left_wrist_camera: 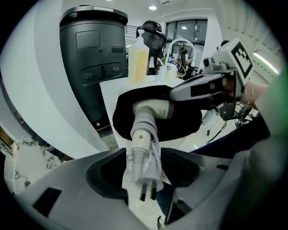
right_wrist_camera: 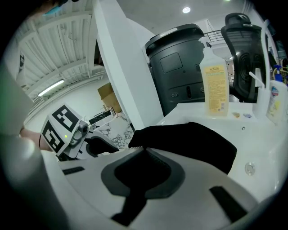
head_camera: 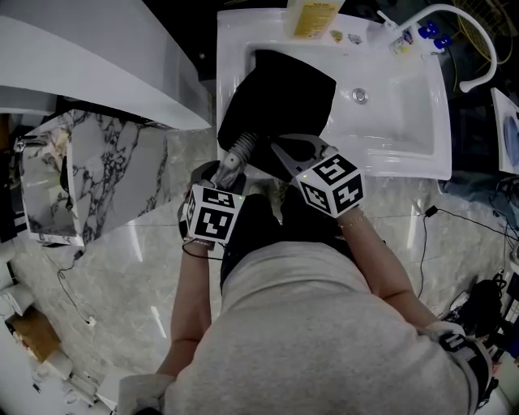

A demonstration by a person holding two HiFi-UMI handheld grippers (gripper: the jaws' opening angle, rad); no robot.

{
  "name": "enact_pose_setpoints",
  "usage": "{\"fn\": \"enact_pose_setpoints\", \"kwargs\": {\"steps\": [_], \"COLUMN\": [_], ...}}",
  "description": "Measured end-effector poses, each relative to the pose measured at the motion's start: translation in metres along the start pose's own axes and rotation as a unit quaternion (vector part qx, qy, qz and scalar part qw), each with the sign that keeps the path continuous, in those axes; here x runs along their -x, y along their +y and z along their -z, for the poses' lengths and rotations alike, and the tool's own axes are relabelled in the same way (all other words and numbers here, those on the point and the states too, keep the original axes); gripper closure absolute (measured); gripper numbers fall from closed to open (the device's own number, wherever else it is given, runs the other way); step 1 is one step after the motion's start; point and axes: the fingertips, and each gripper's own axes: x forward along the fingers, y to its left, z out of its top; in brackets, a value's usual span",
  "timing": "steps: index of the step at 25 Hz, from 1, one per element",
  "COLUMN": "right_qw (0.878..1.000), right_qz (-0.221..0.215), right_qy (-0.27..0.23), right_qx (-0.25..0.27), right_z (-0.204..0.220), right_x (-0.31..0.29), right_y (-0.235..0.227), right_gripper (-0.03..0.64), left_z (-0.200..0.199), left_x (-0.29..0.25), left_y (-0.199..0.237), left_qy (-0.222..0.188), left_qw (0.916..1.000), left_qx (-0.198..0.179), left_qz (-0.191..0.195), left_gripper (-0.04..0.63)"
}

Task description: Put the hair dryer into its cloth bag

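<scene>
The black cloth bag lies over the left rim of the white sink. The white hair dryer sticks out of the bag's mouth handle first, its body hidden inside. In the left gripper view the handle, with its cord wound round it and the plug hanging down, stands between the jaws of my left gripper, which is open with gaps on both sides. My right gripper is shut on the edge of the bag at its mouth, just right of the handle, and shows as such in the head view.
A yellow-labelled bottle stands on the sink's back rim, a white faucet at its right corner. A dark bin stands beyond the sink. A marble-fronted cabinet is at the left. Cables lie on the floor at the right.
</scene>
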Motion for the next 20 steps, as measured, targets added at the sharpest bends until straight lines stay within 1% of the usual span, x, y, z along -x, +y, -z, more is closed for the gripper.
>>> {"fn": "enact_pose_setpoints", "kwargs": {"steps": [4,12,20], "right_qw": [1.0,1.0,1.0], "right_qz": [0.0,-0.012,-0.016], "right_qy": [0.002,0.005,0.012], "right_qx": [0.001,0.007,0.01], "right_z": [0.002,0.0,0.003], "right_x": [0.0,0.002,0.0], "right_y": [0.002,0.007,0.008], "right_gripper": [0.606,0.606,0.606], "left_z": [-0.003,-0.024,-0.048], "left_x": [0.0,-0.008,-0.022], "left_y": [-0.001,-0.003,-0.003], "left_qy": [-0.007,-0.034,-0.04], "left_qw": [0.9999,0.9994,0.9991], "left_qx": [-0.007,0.001,-0.006], "left_qz": [0.003,0.006,0.012], "left_gripper": [0.367,0.372,0.373]}}
